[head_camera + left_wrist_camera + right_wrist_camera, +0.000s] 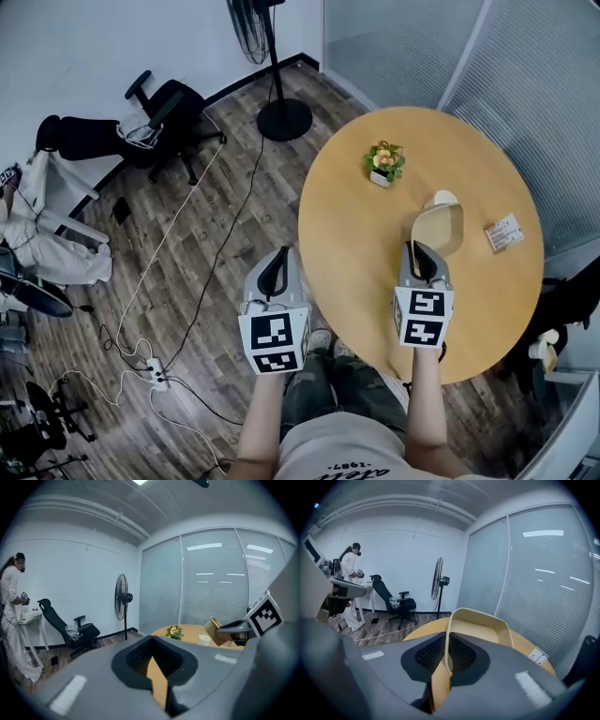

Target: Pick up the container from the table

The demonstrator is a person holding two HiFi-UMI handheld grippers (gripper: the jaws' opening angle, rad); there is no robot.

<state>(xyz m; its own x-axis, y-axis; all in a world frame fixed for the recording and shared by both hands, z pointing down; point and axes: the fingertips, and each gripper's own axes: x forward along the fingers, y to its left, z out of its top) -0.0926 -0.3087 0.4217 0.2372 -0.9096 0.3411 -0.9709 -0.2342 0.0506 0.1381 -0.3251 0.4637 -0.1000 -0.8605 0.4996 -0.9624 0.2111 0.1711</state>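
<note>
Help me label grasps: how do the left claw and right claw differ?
The right claw pinches a wall of the beige open container, tilted above the round wooden table; the left claw is shut on nothing. The right claw is over the table, the left claw over the plank floor. Both carry marker cubes.

container [441, 230] | looking tan, shallow, rounded-rectangular, empty inside | tilting, not lying flat | being pinched by one thin side wall in the right tongs [419, 251] | hanging clear above the middle of the round wooden surface [356, 244], at 12 o'clock from the tongs
</note>
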